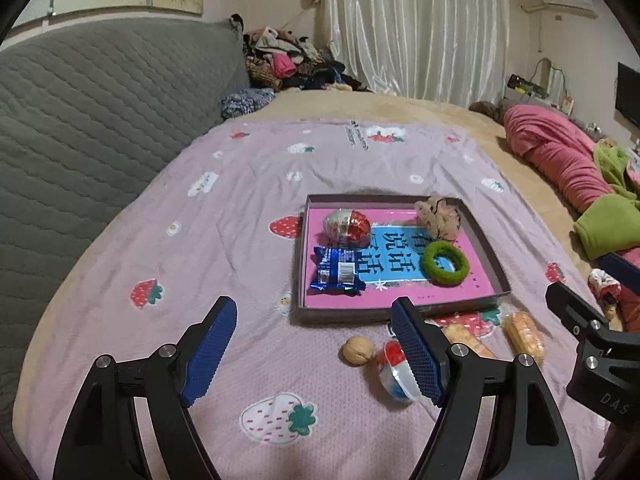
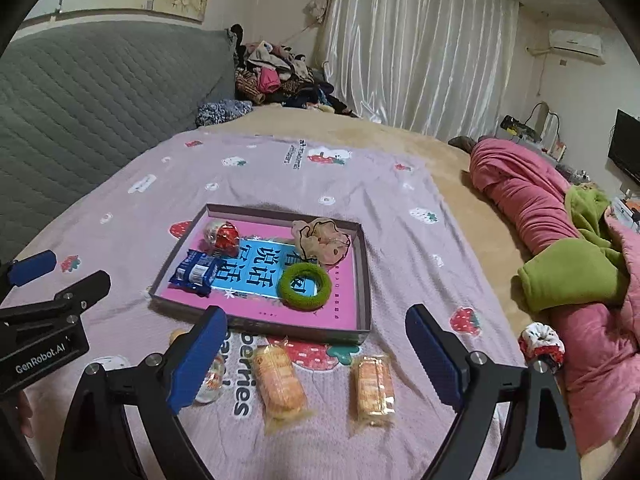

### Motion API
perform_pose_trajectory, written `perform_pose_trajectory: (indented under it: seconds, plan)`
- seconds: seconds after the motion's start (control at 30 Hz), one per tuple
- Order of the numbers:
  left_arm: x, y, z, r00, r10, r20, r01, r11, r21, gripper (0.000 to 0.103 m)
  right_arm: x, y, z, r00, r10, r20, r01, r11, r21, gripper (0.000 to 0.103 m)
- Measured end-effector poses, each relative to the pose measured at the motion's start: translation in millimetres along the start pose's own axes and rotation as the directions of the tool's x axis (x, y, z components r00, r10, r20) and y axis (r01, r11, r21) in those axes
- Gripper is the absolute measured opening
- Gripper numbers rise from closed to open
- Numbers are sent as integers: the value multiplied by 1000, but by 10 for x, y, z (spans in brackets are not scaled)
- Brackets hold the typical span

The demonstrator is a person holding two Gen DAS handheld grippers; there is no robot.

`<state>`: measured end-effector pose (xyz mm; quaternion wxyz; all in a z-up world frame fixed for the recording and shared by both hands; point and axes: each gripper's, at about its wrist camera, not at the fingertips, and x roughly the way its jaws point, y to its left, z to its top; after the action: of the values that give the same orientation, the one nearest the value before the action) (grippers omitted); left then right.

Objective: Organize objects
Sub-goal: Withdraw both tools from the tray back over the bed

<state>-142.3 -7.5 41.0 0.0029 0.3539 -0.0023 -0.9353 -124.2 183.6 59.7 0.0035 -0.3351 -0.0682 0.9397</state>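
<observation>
A shallow pink-lined box [image 1: 496, 258] [image 2: 362, 280] lies on the strawberry-print sheet. In it are a foil egg [image 1: 346, 226] [image 2: 222, 234], a blue snack packet [image 1: 336, 272] [image 2: 196, 272], a green ring [image 1: 445, 263] [image 2: 304, 286] and a beige scrunchie [image 1: 438, 216] [image 2: 322, 242]. In front of the box lie a walnut [image 1: 357, 350], a red-white-blue capsule [image 1: 394, 372] and two orange wrapped snacks [image 2: 280, 384] [image 2: 374, 386]. My left gripper [image 1: 312, 354] is open and empty, above the walnut. My right gripper [image 2: 316, 360] is open and empty, above the snacks.
A red-and-white scrunchie [image 2: 542, 344] lies at the right by pink and green blankets [image 2: 560, 276]. A grey quilted headboard [image 1: 100, 112] runs along the left. A clothes pile [image 1: 288, 58] sits at the far end by the curtain.
</observation>
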Motion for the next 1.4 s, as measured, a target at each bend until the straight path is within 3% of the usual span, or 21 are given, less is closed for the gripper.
perform_pose_trajectory:
  seconds: [0.43,1.0,1.4]
  plan:
    - [-461,9,-136,1000,5,16,-5,1000,7,82,-499,-56,-63,999,10,36,-11,1000,11,100]
    - [-985,-91,-293,999,-6,47,5,1000,27,82,-1123,-327,-238,997,-9,81,8,1000,22,100]
    - [-1244,-167,-475,998,-10,56,7,999,45,82,-1387,-269,-441,996,-11,94,11,1000,-7,100]
